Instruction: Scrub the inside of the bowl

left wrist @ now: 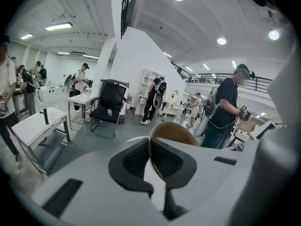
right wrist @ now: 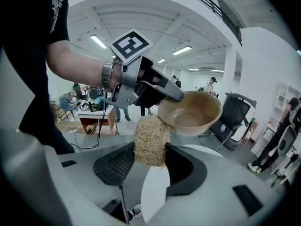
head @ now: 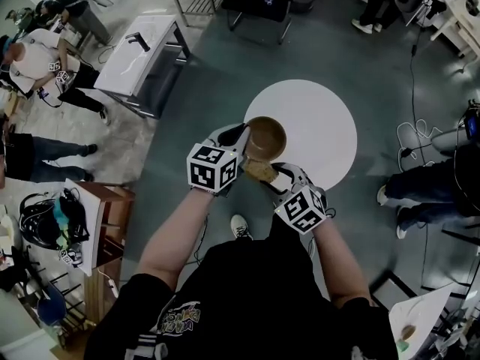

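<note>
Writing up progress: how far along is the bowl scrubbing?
Done: left gripper has the bowl pinched by its rim, above the table; right gripper clamps the scrubber. In hand: scrubber sits just outside the bowl. Left: scrubbing the inside, not yet begun.

The head view looks steeply down on the bowl (head: pixel 265 138) from above. The left gripper view sits close at its rim, edge-on; the right gripper view faces its inside. All share the bowl.

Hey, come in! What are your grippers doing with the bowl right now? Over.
Left gripper shut on bowl rim, bowl held up tilted. Right gripper shut on scrubber, just outside bowl. Nothing between them.
</note>
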Motion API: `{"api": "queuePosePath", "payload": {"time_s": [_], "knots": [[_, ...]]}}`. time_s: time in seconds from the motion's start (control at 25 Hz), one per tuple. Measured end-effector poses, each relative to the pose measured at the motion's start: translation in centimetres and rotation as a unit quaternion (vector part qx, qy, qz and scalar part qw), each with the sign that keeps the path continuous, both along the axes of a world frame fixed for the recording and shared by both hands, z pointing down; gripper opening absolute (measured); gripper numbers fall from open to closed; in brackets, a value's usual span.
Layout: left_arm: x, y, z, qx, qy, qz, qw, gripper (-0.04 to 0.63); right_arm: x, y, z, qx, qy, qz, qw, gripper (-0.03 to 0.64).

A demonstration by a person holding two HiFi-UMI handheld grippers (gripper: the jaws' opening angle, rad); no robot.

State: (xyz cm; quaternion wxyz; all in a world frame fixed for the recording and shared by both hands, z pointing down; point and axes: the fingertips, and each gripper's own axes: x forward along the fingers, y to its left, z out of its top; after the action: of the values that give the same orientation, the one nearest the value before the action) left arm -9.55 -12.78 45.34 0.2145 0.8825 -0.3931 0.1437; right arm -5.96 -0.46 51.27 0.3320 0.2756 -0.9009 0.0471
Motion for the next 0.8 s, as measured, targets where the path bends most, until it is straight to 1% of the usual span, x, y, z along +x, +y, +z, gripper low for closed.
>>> {"api": "queuePosePath", "payload": {"time_s": [0.24,0.48,0.64,0.8], "knots": [[1.3,0.9,0.3,-0.011,0.009,-0.006,0.9999,0.02,-0.9,-0.4,0.0,-0.001,-0.017,0.028,0.999,0.213],[1.2,1.1,1.6,-0.019,0.004,-0.001,0.9998,0.02,0.2,0.2,1.0,-0.009,-0.012,0.04,0.999,0.213],[1.1,0.7,2.8,-0.024,-0.008,-0.006,0.9997,0.02,2.4,0.7,2.2,-0.018,0.004,0.055,0.998,0.213],[1.6,0.3,4.6,-0.039,-0.031,-0.006,0.9987,0.02,6.5,0.2,3.2,-0.033,0.01,0.099,0.994,0.213]]}}
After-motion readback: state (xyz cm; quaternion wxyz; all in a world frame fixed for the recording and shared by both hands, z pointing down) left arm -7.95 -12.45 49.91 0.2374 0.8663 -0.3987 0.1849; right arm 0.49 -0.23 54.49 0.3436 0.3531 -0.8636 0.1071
